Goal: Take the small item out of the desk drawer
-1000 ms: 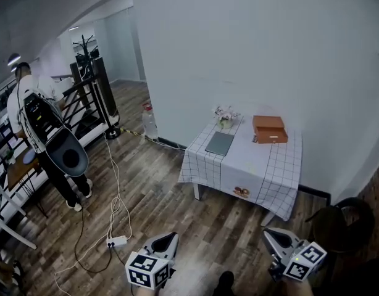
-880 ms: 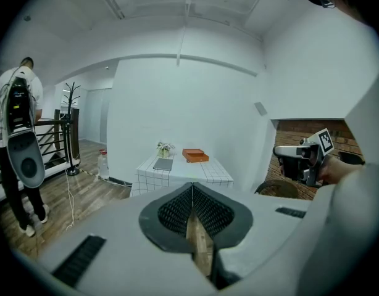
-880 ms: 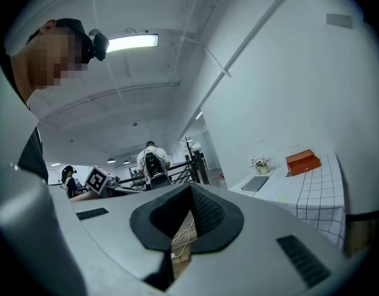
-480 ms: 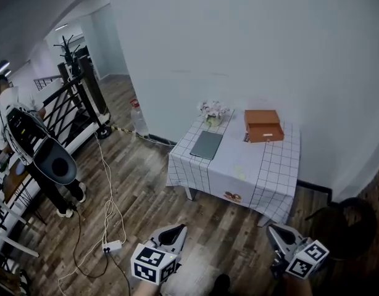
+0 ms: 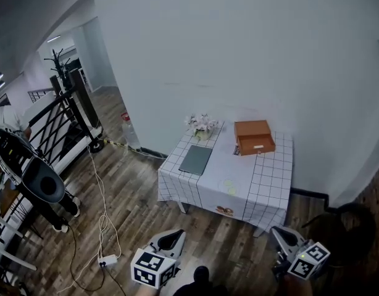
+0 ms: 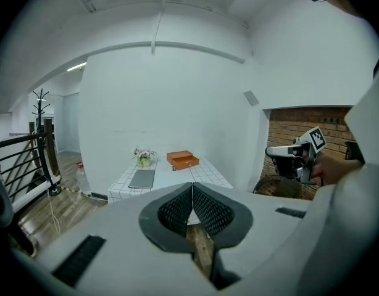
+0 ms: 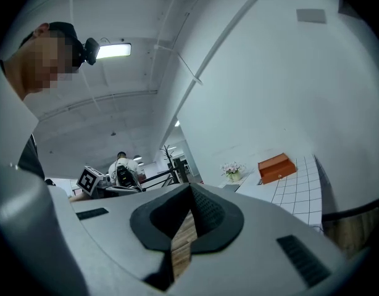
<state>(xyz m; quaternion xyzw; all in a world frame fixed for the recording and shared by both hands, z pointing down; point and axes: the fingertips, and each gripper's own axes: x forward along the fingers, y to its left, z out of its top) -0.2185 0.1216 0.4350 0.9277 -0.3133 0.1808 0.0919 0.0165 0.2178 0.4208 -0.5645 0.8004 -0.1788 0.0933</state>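
The left gripper (image 6: 191,196) and the right gripper (image 7: 189,197), each with ribbed black pads in a smooth grey shell, are closed on nothing. Well ahead of both, the boxy orange drawer unit (image 5: 254,137) sits on a grid-checked tablecloth (image 5: 263,177). The small item cannot be seen.

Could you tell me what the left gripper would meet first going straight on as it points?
Probably the table, near edge first; nothing shows between it and the left gripper, but depth is unclear.
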